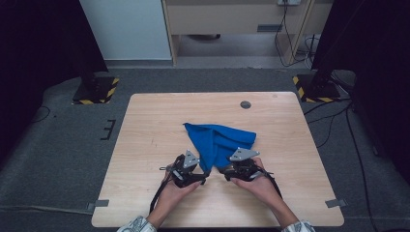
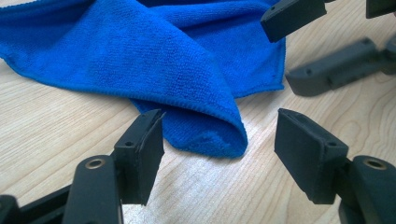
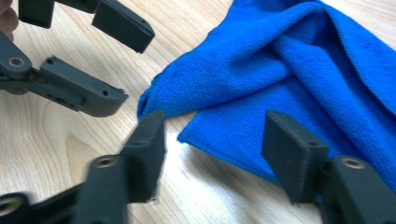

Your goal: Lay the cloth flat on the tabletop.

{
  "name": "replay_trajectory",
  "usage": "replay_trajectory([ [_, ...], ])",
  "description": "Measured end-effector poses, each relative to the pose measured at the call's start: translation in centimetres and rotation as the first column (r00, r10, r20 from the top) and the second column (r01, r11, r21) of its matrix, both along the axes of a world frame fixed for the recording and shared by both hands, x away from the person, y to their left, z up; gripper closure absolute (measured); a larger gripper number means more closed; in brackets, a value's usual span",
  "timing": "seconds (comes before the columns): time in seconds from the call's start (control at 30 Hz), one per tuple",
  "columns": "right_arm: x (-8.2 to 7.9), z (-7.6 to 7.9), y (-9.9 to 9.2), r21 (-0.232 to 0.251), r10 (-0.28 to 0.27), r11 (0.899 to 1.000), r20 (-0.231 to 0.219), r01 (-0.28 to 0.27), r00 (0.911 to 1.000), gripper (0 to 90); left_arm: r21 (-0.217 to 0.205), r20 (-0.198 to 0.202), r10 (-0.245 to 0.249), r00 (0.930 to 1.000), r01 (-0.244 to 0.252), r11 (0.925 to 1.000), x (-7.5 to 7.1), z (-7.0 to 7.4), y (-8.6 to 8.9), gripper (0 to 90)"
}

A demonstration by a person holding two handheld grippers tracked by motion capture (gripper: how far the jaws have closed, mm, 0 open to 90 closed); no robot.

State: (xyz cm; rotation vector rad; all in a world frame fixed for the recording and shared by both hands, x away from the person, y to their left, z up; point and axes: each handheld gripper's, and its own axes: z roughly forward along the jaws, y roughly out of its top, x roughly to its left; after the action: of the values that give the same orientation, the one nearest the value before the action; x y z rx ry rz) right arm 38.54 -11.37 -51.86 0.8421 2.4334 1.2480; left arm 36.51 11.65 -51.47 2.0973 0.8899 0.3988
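Cloth [image 1: 218, 141]: blue, crumpled, near middle of wooden tabletop [image 1: 145, 125], just ahead of both tools.
High view: whole rumpled outline.
Left tool [image 2: 218, 140]: jaws apart, a folded corner between them, unpinched.
Right tool [image 3: 212, 144]: jaws apart at hemmed edge.
Texture: soft, fine-looped weave; stitched hem.

Crumpled blue cloth [image 1: 220, 140] (mid-table)

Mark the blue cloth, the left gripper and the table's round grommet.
blue cloth [image 1: 217, 140]: high view, middle of the crumpled fabric.
left gripper [image 2: 218, 137]: left gripper view, midway between its open jaws.
round grommet [image 1: 245, 104]: high view, centre of the dark disc.
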Motion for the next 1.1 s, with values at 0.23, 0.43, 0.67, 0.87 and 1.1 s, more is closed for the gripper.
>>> replay_trajectory([
  [0.23,0.0,-0.8,1.1,-0.060,-0.001,0.998,0.010,0.001,0.9999,38.7,0.003,-0.001,0.003,1.0000,-0.003,1.0000,0.2,-0.1,-0.2,32.4],
  [0.43,0.1,-1.0,1.2,-0.096,-0.011,0.995,0.018,0.013,0.9998,75.4,0.010,0.006,-0.005,1.0000,0.005,0.9999,0.1,-0.2,-0.7,32.8],
  [0.67,0.2,-0.6,0.5,-0.073,-0.016,0.997,0.014,0.017,0.9998,84.6,0.031,0.018,-0.026,0.9995,0.025,0.9992,0.8,-0.4,-1.3,37.7],
  [0.87,0.1,-0.2,0.1,-0.055,-0.013,0.998,0.016,0.014,0.9998,85.4,0.059,0.016,-0.031,0.9994,0.030,0.9978,1.3,-0.4,-1.8,49.8],
  [1.1,0.2,0.0,-0.2,-0.043,-0.016,0.999,0.020,0.017,0.9997,85.9,0.050,0.020,-0.018,0.9996,0.017,0.9986,2.3,-0.1,-1.5,77.5],
])
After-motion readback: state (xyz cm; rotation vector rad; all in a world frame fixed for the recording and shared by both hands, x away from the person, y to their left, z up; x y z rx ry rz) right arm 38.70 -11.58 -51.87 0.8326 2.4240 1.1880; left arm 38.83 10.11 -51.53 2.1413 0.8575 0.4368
